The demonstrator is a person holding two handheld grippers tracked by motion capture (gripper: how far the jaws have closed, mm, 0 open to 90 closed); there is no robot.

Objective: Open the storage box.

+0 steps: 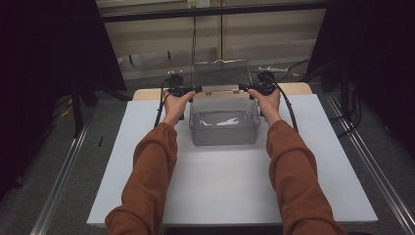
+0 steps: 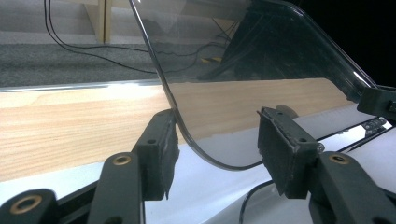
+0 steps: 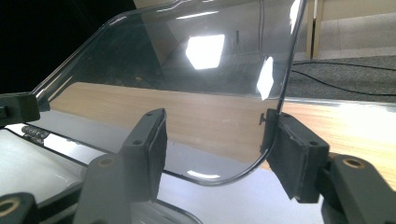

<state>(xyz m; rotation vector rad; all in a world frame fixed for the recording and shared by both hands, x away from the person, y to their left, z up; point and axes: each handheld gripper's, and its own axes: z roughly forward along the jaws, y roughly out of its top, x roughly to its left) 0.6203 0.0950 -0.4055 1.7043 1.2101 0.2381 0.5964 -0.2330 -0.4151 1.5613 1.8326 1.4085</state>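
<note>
Your left tongs (image 2: 215, 144) released, clear lid (image 2: 261, 70) edge between jaws, right tongs (image 3: 219, 149) released likewise astride lid's opposite edge, clear box (image 1: 224, 128) on tabletop (image 1: 225, 191) below.

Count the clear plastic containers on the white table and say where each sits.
1. The clear plastic container sits at the far middle of the white table, between the left gripper and right gripper, with its transparent lid raised. None seems hidden.

The room around me is dim, dark at both sides. Overhead light falls on my white table (image 1: 225, 181). Bright glare patches sit on the clear lid (image 3: 187, 79); my near jaws look soft and blurred.
</note>
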